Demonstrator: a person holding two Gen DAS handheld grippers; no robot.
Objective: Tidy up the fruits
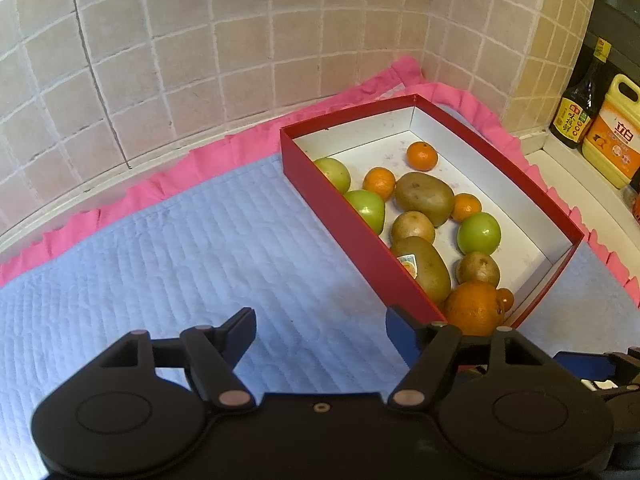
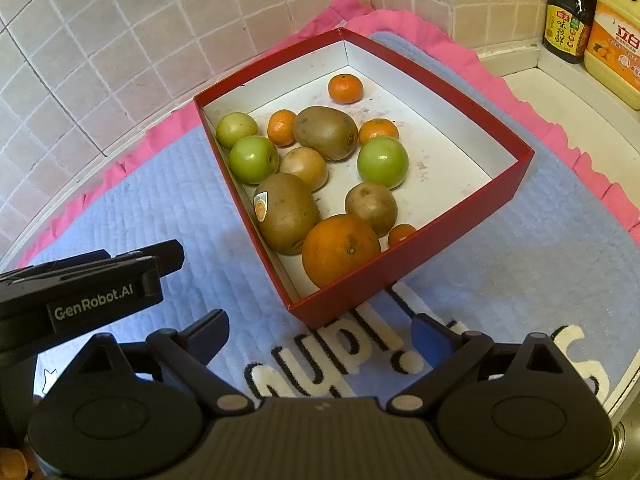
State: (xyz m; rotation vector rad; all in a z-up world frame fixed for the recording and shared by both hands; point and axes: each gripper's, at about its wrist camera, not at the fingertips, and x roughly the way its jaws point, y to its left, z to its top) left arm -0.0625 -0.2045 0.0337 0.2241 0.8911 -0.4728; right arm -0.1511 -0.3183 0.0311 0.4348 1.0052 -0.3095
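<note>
Both grippers hang with jaws released, nothing between them. The left gripper (image 1: 320, 332) sits over the blue mat (image 1: 180, 240), the red box (image 1: 340, 216) just ahead and to the right of its jaws. The right gripper (image 2: 320, 336) faces the box's near corner, all the fruits inside.

Risks? The big orange (image 2: 340, 250) is jammed against the near wall beside the stickered kiwi (image 2: 286, 212); a reach there likely clips the rim and shoves the light box across the surface. The round green fruit (image 2: 383, 162) looks ready to roll away if nudged.
</note>
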